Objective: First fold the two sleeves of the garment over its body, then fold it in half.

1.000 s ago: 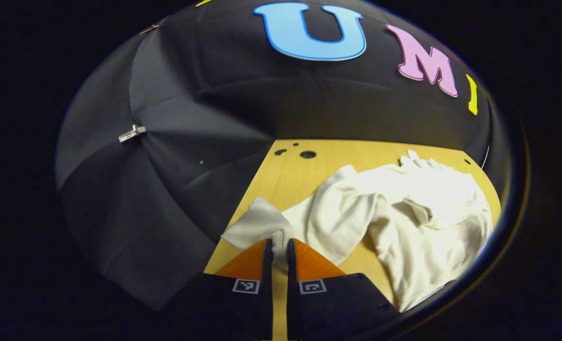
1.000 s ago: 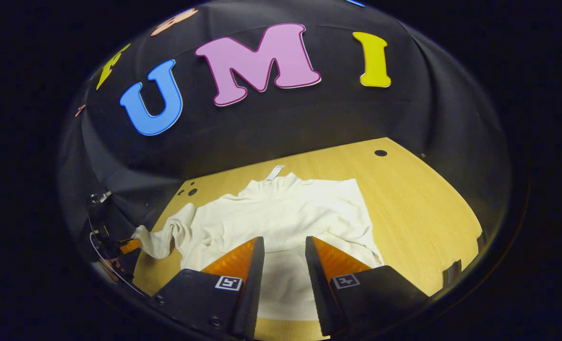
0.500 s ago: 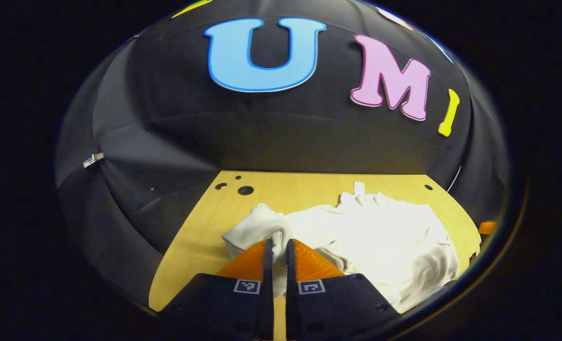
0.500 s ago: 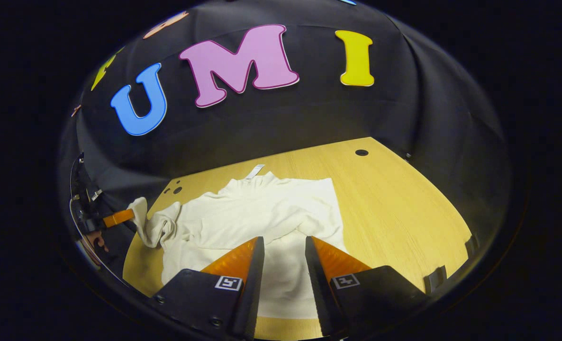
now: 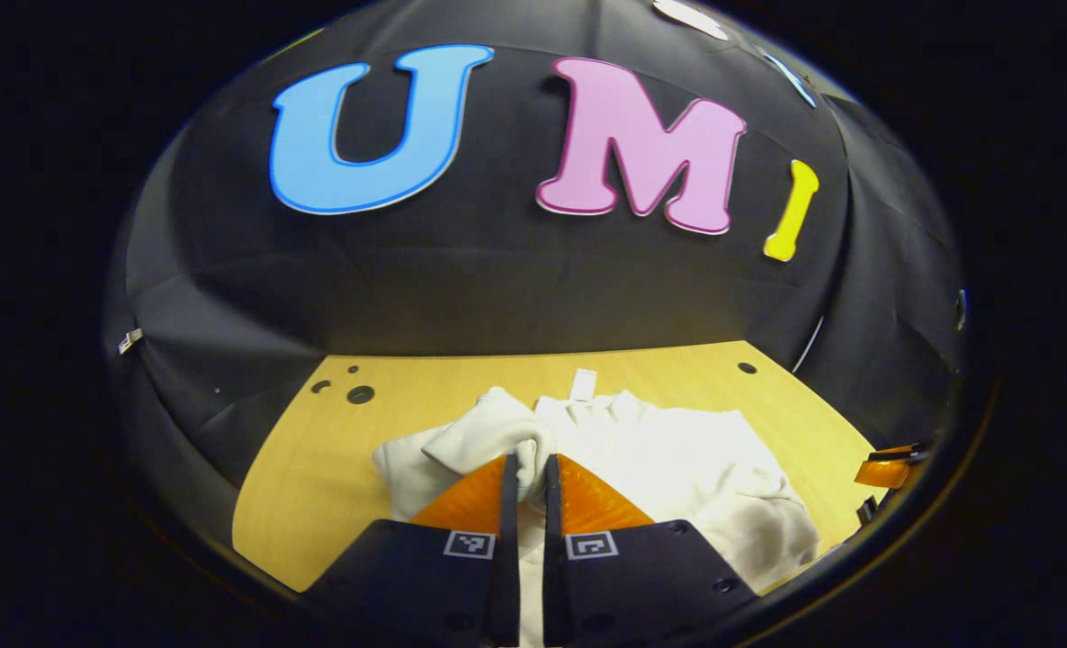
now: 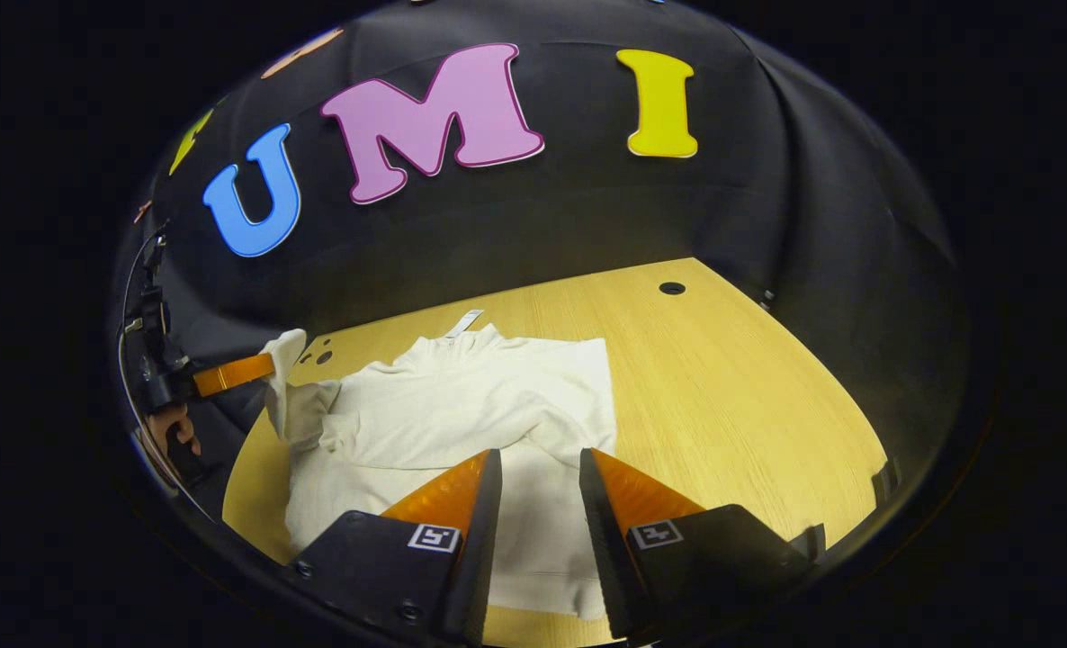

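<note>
A cream long-sleeved garment (image 6: 461,405) lies collar-away on the wooden table (image 6: 749,387). One sleeve (image 6: 556,430) lies folded across its body. The other sleeve's cuff (image 5: 497,427) is pinched between the fingers of my left gripper (image 5: 527,461), which holds it lifted over the garment's body (image 5: 677,450). In the right gripper view that left gripper (image 6: 232,373) shows at the far left with the cuff (image 6: 282,360) hanging from it. My right gripper (image 6: 538,463) stands open above the garment's lower part, with nothing between its fingers. Its orange finger (image 5: 889,470) shows at the right edge of the left gripper view.
The table has round holes near its far corners (image 6: 671,288) (image 5: 360,394). Black cloth walls close in the back and sides. Bare wood spreads to the right of the garment (image 6: 722,432). A hand (image 6: 172,432) holds the left gripper.
My left gripper has carried the sleeve cuff up and inward from the table's left edge toward the garment's body. The right gripper stayed open and drifted slightly right.
</note>
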The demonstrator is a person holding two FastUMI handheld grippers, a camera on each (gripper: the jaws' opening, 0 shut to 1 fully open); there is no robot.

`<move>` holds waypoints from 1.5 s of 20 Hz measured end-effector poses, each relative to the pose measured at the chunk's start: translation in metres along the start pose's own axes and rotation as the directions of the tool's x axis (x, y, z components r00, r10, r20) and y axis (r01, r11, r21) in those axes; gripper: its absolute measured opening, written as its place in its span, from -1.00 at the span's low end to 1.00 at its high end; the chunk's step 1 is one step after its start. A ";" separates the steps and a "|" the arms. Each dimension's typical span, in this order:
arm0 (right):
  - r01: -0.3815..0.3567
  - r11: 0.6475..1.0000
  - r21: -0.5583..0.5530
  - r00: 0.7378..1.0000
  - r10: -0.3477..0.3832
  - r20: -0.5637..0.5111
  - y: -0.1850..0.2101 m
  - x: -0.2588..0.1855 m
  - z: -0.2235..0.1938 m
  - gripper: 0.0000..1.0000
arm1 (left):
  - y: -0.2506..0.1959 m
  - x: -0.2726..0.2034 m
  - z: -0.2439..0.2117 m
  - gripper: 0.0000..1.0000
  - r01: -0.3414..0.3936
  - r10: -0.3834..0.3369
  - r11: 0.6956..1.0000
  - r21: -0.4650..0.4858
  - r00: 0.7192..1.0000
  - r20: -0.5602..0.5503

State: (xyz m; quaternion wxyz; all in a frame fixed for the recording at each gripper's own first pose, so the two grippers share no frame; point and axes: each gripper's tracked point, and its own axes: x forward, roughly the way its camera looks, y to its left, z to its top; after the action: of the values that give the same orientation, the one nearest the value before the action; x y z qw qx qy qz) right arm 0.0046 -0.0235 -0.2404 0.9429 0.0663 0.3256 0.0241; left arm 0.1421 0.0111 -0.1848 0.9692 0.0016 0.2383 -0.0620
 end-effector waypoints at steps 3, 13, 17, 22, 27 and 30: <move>0.012 1.000 0.002 1.000 -0.012 0.007 -0.016 -0.002 0.001 0.07 | -0.045 0.008 -0.002 -0.72 0.044 -0.044 0.999 0.016 0.999 0.003; 0.053 0.997 0.060 0.998 -0.051 -0.022 -0.060 -0.017 -0.018 0.08 | -0.134 0.054 -0.049 -0.72 0.090 -0.086 0.994 0.065 0.994 -0.065; 0.060 0.997 0.047 0.998 -0.058 -0.039 -0.065 -0.026 -0.025 0.08 | -0.151 0.072 -0.076 -0.68 0.103 -0.093 0.989 0.105 0.991 -0.095; 0.077 0.996 0.038 0.997 -0.076 -0.032 -0.072 -0.040 -0.025 0.08 | -0.173 0.072 -0.096 -0.47 0.163 -0.148 0.978 0.130 0.982 -0.121; 0.104 0.993 0.061 0.994 -0.102 -0.029 -0.077 -0.049 -0.028 0.07 | -0.212 0.058 -0.087 0.35 0.275 -0.263 0.949 0.152 0.960 -0.093; 0.119 0.990 0.072 0.993 -0.118 -0.023 -0.079 -0.054 -0.028 0.07 | -0.221 0.043 -0.083 0.61 0.320 -0.311 0.938 0.131 0.947 -0.082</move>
State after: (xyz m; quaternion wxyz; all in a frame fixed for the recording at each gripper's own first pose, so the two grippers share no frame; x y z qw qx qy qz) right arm -0.0547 -0.1035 -0.2406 0.9365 0.0809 0.3384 -0.0433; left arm 0.1149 -0.2103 -0.2729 0.9364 0.0347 0.2596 -0.2335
